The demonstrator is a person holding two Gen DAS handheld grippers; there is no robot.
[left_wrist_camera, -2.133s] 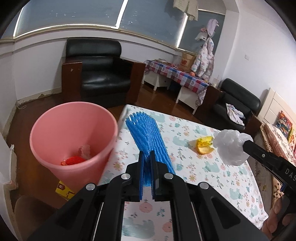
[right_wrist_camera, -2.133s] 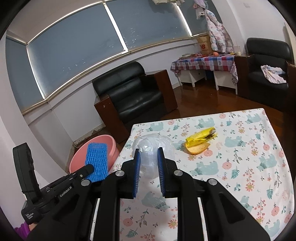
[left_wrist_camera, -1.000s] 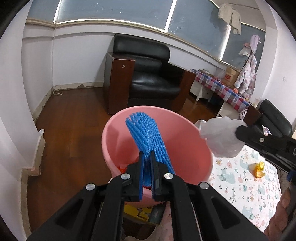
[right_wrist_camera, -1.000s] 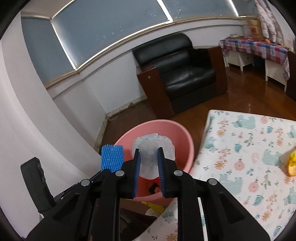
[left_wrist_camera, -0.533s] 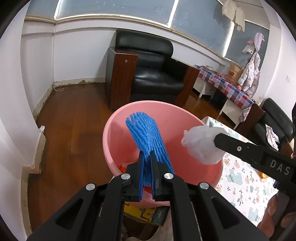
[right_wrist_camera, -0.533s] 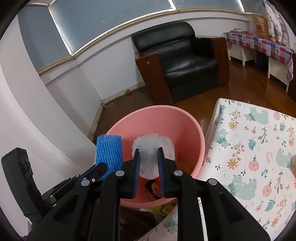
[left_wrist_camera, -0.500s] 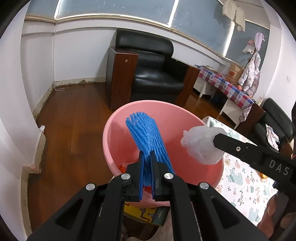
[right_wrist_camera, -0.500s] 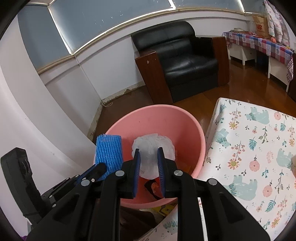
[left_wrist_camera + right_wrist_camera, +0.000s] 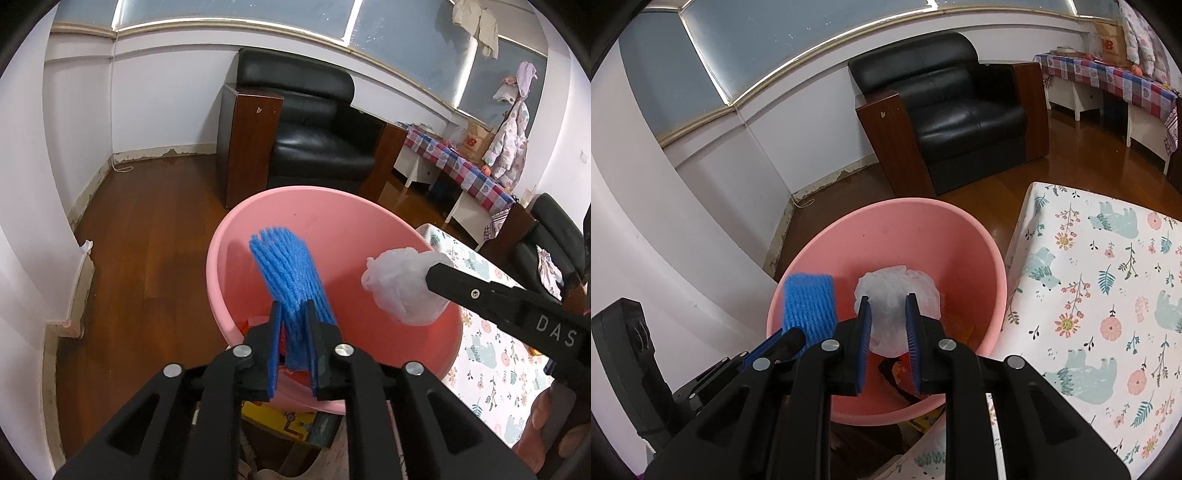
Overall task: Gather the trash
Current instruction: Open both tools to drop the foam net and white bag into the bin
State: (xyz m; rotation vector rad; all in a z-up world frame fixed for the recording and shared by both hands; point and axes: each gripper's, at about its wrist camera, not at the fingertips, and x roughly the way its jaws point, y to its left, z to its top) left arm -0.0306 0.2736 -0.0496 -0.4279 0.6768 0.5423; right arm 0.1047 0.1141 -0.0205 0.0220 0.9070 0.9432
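Note:
A pink bin (image 9: 332, 221) (image 9: 897, 229) stands on the floor beside the table. My left gripper (image 9: 293, 317) is shut on a blue foam net (image 9: 286, 266) and holds it over the bin's mouth; the net also shows in the right wrist view (image 9: 809, 306). My right gripper (image 9: 888, 306) is shut on a crumpled white plastic bag (image 9: 897, 291) over the bin; the bag also shows in the left wrist view (image 9: 402, 288). Red and orange scraps lie at the bin's bottom.
The table with a floral bear-print cloth (image 9: 1108, 295) (image 9: 491, 350) lies to the right of the bin. A black armchair (image 9: 317, 133) (image 9: 960, 122) stands behind on the wooden floor. A white wall is close on the left. A yellow box (image 9: 288, 421) lies under the bin.
Both grippers moved from over the table leftward to over the pink bin, still holding the net and the bag. In the last half second they came closer to the bin's mouth.

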